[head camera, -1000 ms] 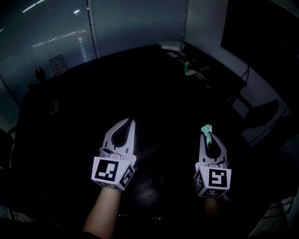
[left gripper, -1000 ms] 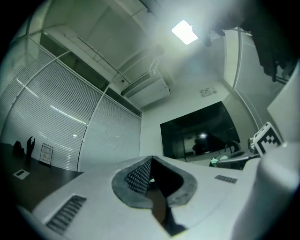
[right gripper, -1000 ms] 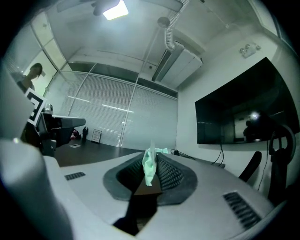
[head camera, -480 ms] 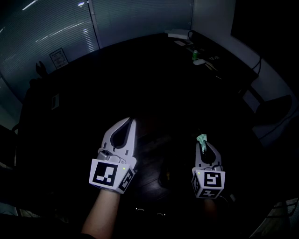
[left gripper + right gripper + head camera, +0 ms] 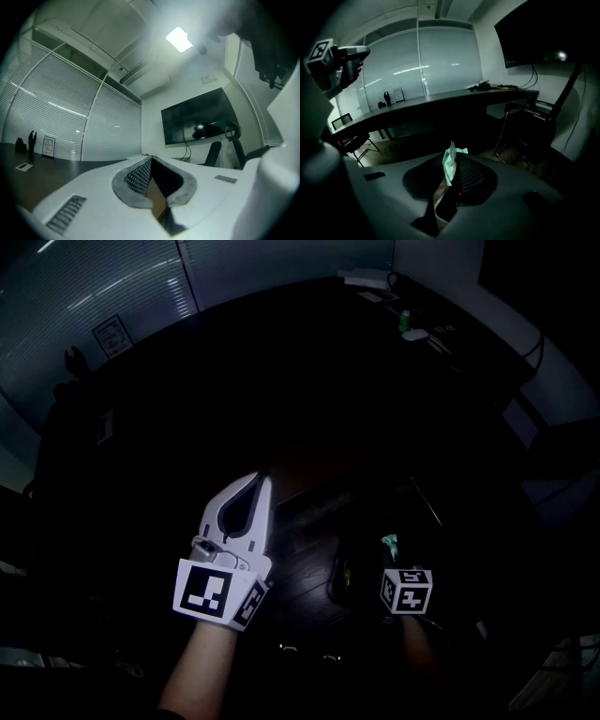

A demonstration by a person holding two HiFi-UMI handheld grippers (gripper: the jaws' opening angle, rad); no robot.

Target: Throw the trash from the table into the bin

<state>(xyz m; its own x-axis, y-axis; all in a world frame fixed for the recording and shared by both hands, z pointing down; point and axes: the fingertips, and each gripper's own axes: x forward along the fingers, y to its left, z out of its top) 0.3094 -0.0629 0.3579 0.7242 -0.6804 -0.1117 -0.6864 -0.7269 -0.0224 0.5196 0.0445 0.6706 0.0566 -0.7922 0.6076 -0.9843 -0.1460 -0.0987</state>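
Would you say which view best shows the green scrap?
The right gripper view: the green scrap sits large, pinched in the right tool. The head view shows a dim speck; the left gripper view, nothing.

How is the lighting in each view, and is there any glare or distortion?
Head view: very dark; only the left gripper shows clearly. Left gripper view: bright, the ceiling light flares into haze, strong fisheye. Right gripper view: dim, though the green scrap in the jaws reads well.
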